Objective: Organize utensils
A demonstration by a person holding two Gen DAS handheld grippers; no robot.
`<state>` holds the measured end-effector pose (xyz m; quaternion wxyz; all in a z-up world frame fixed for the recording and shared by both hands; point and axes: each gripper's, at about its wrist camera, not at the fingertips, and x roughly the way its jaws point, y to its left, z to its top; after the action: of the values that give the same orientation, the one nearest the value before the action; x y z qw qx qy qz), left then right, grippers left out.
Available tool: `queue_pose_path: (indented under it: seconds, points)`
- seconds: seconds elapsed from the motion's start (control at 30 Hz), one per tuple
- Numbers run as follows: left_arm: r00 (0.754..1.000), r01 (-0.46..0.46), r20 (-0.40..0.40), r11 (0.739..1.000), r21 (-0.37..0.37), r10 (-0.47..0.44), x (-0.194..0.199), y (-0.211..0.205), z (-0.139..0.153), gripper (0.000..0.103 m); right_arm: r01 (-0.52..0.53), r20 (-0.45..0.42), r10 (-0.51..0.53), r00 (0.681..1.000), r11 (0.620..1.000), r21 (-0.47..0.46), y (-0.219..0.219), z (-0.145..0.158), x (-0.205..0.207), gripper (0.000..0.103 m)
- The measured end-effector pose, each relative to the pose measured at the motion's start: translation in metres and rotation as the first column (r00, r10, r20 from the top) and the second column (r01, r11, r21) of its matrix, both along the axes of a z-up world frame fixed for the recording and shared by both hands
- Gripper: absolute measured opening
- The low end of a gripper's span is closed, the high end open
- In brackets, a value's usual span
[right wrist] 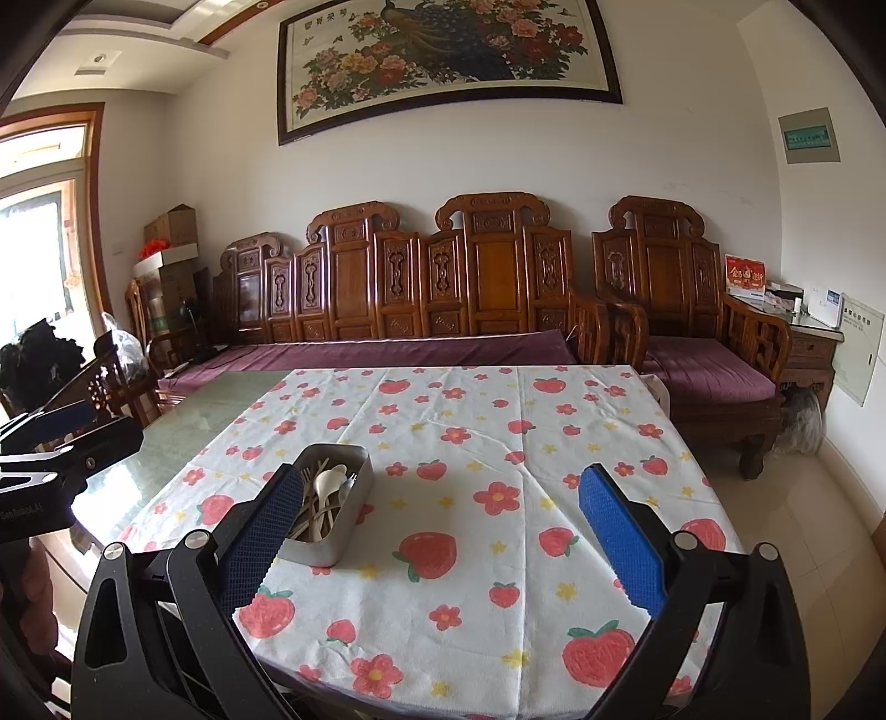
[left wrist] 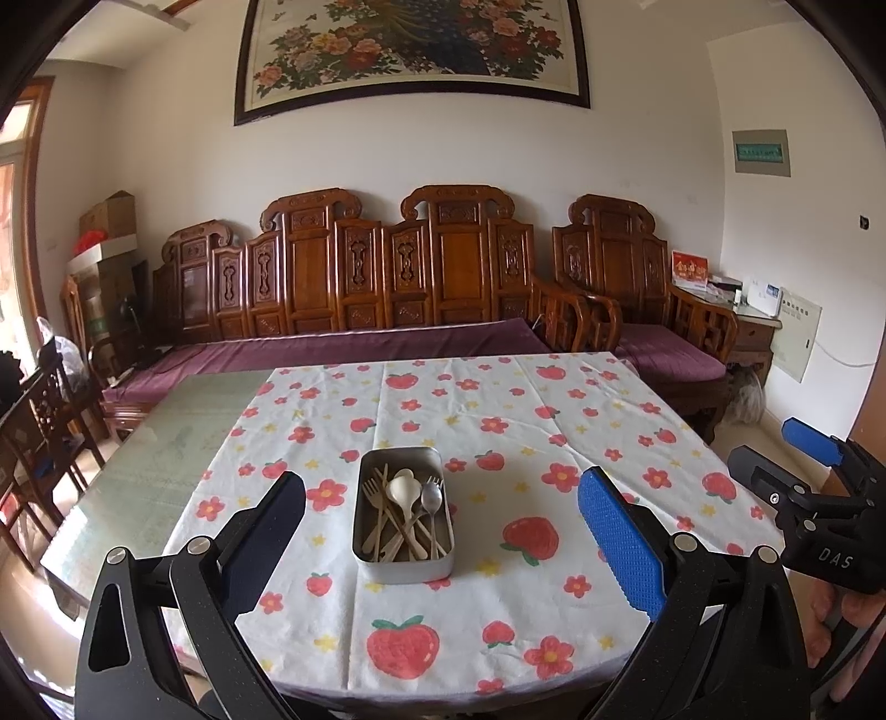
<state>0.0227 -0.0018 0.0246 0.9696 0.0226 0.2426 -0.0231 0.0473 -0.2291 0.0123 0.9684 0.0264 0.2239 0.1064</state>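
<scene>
Strawberry-print cloth (left wrist: pixel 554 421) covers the table, where a metal tin (left wrist: pixel 403 565) holds the utensils (left wrist: pixel 407 512) in a jumble. Left gripper (left wrist: pixel 443 545) and right gripper (right wrist: pixel 443 540) hover near the tin, fingers wide, empty — either sorting lies ahead or everything is gathered.

In the right wrist view, the left finger (right wrist: pixel 260 531) of the right gripper (right wrist: pixel 443 531) covers the near left corner of the metal tin (right wrist: pixel 354 498), hiding the handles of the utensils (right wrist: pixel 326 493) behind it. How many pieces lie in the tin cannot be told; they overlap in a heap. Both grippers' bodies run off the bottom edges. The left gripper (right wrist: pixel 50 443) is cut by the left edge there. The painting (left wrist: pixel 415 44) is cropped at the top.
</scene>
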Motion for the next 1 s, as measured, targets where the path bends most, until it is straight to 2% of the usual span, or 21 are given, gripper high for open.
queue_pose_path:
  seconds: [1.0]
  points:
    - [1.000, -0.002, 0.004, 1.000, -0.003, 0.002, -0.0004, 0.0007, 0.0006, 0.095, 0.001, -0.001, -0.001, 1.000, 1.000, 0.001, -0.0002, 0.0003, 0.0005, 0.100]
